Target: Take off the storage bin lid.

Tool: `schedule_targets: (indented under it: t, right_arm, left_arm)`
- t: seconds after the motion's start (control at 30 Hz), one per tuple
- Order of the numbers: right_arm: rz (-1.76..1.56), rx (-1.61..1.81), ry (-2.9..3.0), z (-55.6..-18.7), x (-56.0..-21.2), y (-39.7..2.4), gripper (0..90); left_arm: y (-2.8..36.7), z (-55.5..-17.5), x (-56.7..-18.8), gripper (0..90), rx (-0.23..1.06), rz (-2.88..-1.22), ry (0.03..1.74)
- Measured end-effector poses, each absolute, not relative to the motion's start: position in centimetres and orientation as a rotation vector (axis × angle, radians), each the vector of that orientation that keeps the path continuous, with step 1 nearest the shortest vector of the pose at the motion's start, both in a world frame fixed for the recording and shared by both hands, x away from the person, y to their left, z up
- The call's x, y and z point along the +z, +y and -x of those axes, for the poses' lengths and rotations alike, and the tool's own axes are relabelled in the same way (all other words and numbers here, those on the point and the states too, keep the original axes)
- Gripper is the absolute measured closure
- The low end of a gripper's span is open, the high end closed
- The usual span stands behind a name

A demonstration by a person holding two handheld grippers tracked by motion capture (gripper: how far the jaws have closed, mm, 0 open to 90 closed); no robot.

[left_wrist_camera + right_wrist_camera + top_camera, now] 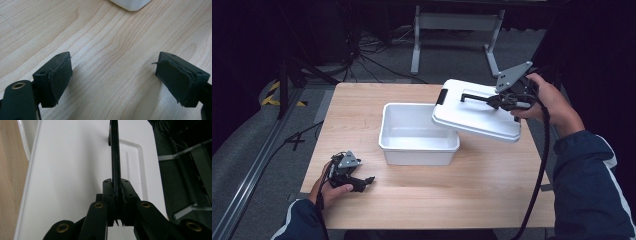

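Left gripper (362, 181) parked at table's (472, 190) 7 o'clock, jaws apart, nothing between pads (60, 77); idle, kept clear of work. White bin (418, 135) at centre, open top. My right gripper (496, 100) at 2 o'clock, clamped tight on black handle (114, 152) of white lid (477, 117). Lid held tilted, off bin, near corner overlapping bin's right rim. Handle grip because flat lid offers no other purchase.
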State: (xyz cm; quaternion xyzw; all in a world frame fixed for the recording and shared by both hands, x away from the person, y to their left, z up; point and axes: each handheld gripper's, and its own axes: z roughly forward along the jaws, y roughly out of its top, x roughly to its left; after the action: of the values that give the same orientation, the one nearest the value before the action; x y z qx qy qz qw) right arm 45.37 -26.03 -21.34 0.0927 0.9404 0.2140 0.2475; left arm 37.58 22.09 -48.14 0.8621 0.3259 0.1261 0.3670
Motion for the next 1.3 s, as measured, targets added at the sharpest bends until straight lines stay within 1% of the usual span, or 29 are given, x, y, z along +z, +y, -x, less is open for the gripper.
schedule_targets:
  t: [0.23, 0.5, 0.93, 1.3]
  right_arm:
    - [-0.333, 0.592, 2.548, -45.0, -22.1, -29.2, 84.6]
    - [-0.406, 0.607, 2.528, -44.8, -23.1, -31.6, 84.6]
    - [-0.489, 0.617, 2.516, -44.8, -25.1, -34.3, 84.6]
    - [-0.537, 0.612, 2.521, -45.1, -27.1, -35.5, 84.6]
  left_arm:
    - [22.1, -37.6, -48.1, 14.3, 0.325, -2.218, 0.835]
    - [22.1, -37.6, -48.1, 14.3, 0.325, -2.218, 0.835]
    - [22.1, -37.6, -48.1, 13.9, 0.332, -2.220, 0.832]
    - [22.1, -37.6, -48.1, 13.9, 0.325, -2.220, 0.834]
